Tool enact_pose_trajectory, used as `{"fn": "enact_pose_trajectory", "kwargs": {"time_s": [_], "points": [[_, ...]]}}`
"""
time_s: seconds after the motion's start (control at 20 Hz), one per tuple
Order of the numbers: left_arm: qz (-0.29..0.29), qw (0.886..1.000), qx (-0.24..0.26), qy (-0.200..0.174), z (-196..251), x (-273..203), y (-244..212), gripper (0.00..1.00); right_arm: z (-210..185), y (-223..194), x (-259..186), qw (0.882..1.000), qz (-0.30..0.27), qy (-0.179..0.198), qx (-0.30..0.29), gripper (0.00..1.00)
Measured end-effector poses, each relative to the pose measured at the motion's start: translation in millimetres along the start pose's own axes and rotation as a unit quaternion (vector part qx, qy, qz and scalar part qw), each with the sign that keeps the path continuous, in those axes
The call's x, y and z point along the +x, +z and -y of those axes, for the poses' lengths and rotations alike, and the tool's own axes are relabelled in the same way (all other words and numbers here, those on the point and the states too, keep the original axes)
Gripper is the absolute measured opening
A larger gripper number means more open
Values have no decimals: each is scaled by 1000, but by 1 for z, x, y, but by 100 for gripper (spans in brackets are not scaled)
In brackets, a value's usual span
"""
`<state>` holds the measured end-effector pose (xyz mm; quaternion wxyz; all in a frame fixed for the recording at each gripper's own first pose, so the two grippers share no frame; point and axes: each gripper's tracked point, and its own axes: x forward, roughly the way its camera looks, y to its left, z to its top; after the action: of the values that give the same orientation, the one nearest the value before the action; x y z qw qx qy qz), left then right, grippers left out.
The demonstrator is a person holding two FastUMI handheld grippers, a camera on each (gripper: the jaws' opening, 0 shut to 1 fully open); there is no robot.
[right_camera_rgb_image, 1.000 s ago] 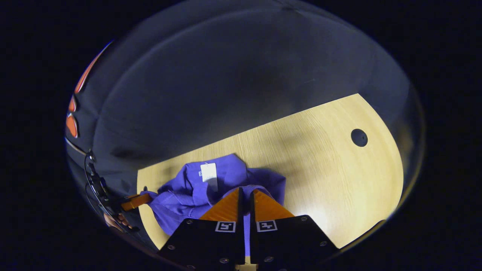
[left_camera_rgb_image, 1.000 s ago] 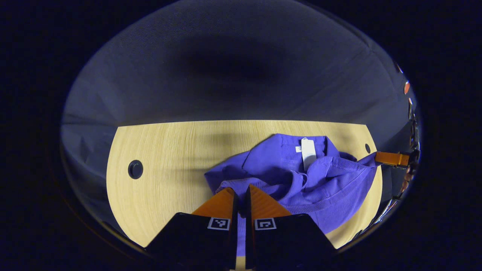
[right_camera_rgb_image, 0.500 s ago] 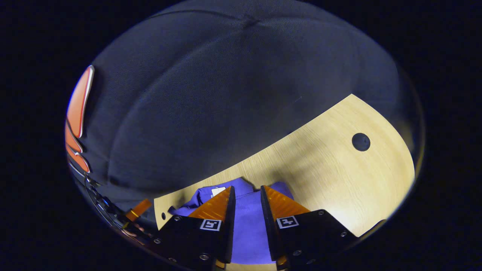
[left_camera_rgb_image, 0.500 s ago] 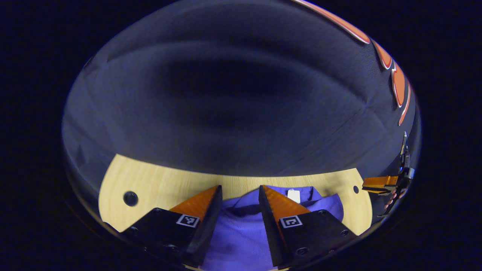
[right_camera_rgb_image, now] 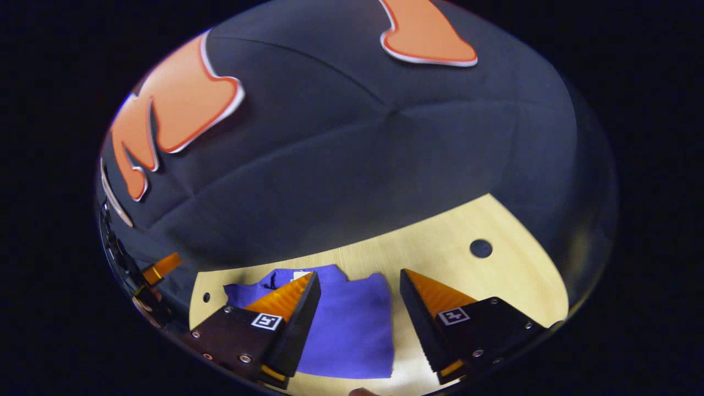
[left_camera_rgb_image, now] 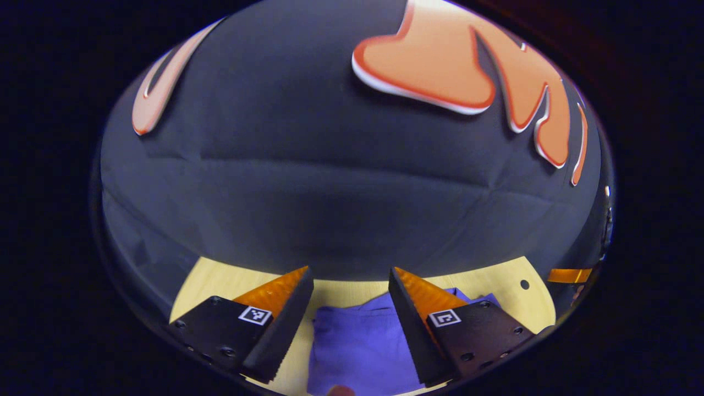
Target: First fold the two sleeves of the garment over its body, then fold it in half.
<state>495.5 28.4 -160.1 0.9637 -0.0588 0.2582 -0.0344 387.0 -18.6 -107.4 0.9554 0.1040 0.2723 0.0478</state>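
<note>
A purple garment [left_camera_rgb_image: 357,344] lies folded flat on the light wooden table [left_camera_rgb_image: 341,286]. In the left gripper view my left gripper [left_camera_rgb_image: 351,278] is open above it, nothing between its fingers. In the right gripper view the same purple garment [right_camera_rgb_image: 352,324] lies below my right gripper [right_camera_rgb_image: 358,278], which is also open and empty. A white tag [right_camera_rgb_image: 300,274] peeks out at the garment's far edge. The other gripper's fingers [left_camera_rgb_image: 569,275] show far right in the left gripper view, and the other gripper's fingers [right_camera_rgb_image: 162,265] show far left in the right gripper view.
The table has a round cable hole [right_camera_rgb_image: 480,248] at the right and a small hole [left_camera_rgb_image: 524,284] near the far edge. The booth's black cloth wall stands right behind the table. Bare wood [right_camera_rgb_image: 495,286] lies to the right of the garment.
Both grippers let go of the garment, opened wide and lifted, tilting up towards the wall. The garment went from bunched to lying flat and folded.
</note>
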Motion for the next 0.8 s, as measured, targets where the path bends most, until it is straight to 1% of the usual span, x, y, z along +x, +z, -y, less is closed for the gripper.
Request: {"fn": "enact_pose_trajectory", "kwargs": {"time_s": [0.05, 0.1, 0.2, 0.35, 0.45, 0.5, 0.55, 0.6, 0.7, 0.8], "points": [[12, 1000, 5, 5, 1, -15, 5, 91, 0, 9, -13, 1000, 21, -5, -17, 89], [25, 1000, 8, 5, 4, -30, 11, 91, -3, 16, -27, 999, 42, -9, -29, 93], [44, 999, 12, 8, 9, -62, 18, 92, -11, 32, -60, 996, 78, -12, -44, 95], [82, 996, 18, 8, 20, -114, 29, 93, -26, 52, -114, 988, 136, -11, -68, 95], [109, 993, 30, 15, 27, -152, 38, 93, -36, 59, -150, 980, 177, -12, -90, 95], [124, 991, 36, 21, 28, -170, 42, 93, -41, 62, -167, 975, 195, -13, -103, 95], [142, 989, 40, 28, 30, -187, 47, 98, -45, 63, -185, 971, 210, -14, -114, 95], [160, 986, 43, 32, 33, -209, 51, 99, -50, 62, -200, 967, 223, -14, -124, 95], [195, 979, 46, 41, 39, -248, 60, 99, -58, 63, -234, 959, 248, -13, -133, 95], [223, 972, 51, 49, 42, -281, 67, 99, -67, 64, -261, 953, 272, -5, -130, 95]]}}
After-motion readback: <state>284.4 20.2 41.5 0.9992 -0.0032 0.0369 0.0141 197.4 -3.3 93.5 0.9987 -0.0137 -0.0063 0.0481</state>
